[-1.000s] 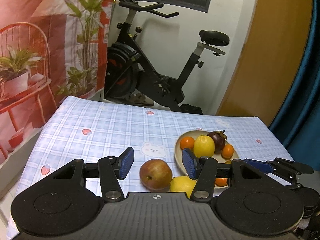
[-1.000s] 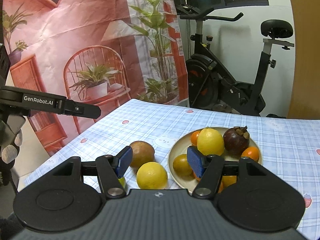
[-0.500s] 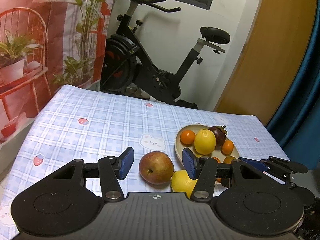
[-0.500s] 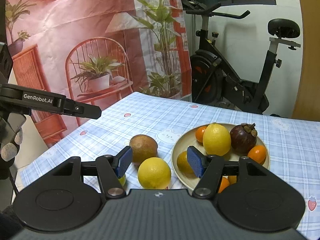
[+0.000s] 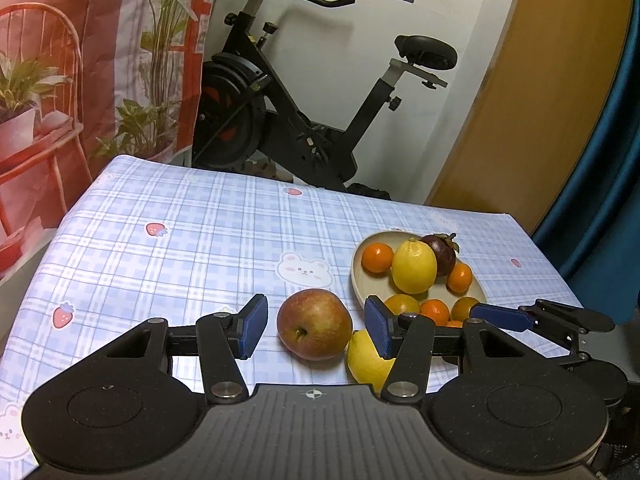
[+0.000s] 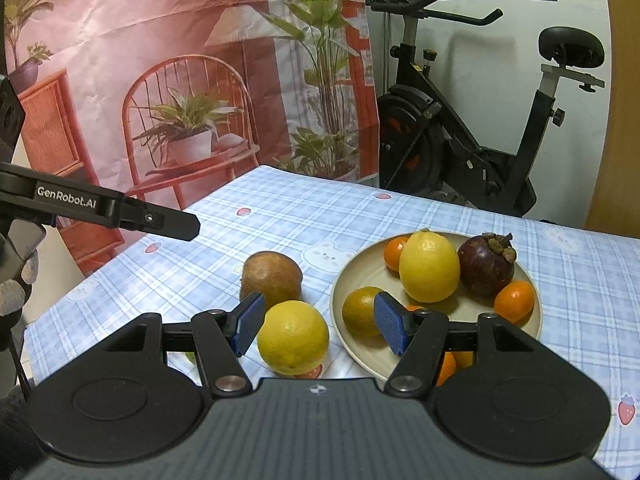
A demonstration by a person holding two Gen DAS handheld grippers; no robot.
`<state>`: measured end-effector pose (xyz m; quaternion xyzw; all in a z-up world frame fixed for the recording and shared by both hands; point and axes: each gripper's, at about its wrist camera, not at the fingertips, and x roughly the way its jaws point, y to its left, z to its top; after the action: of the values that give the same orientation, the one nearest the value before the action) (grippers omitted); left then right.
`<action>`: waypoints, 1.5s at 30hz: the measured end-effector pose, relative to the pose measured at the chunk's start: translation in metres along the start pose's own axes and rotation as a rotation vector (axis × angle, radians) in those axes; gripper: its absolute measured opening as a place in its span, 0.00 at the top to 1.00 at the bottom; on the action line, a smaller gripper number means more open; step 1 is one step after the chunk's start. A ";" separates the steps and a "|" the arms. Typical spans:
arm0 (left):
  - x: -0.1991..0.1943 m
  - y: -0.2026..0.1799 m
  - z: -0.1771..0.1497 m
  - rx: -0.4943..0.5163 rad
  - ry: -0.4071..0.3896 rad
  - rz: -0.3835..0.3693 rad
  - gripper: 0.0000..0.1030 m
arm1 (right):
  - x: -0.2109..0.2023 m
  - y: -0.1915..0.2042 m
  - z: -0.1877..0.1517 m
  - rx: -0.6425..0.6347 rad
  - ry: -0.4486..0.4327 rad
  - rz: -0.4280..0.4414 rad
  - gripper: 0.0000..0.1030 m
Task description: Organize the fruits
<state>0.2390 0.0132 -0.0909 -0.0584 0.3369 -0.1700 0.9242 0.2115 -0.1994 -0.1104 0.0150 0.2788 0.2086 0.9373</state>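
Both your grippers dropped closer: left gripper (image 5: 316, 326) brackets the apple (image 5: 314, 324), right gripper (image 6: 319, 324) the loose lemon (image 6: 293, 337), jaws part-open, empty; plate (image 6: 352, 280) loading next.

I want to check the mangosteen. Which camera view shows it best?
The right wrist view: the mangosteen sits whole and near on the plate, its stem cap clear. In the left wrist view it is smaller and half hidden behind the lemon.
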 end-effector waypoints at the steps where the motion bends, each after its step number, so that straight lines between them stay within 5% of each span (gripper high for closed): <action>1: 0.000 0.000 0.000 0.003 0.001 -0.001 0.46 | 0.000 -0.001 -0.001 0.000 -0.001 0.000 0.38; 28: 0.041 -0.013 -0.021 0.013 0.123 -0.133 0.52 | 0.068 0.025 -0.013 -0.238 0.155 0.074 0.43; 45: 0.064 -0.026 -0.041 0.041 0.243 -0.194 0.51 | 0.044 0.025 -0.034 -0.223 0.122 0.122 0.45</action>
<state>0.2516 -0.0334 -0.1553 -0.0507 0.4354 -0.2712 0.8569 0.2173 -0.1618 -0.1587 -0.0849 0.3092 0.2955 0.9000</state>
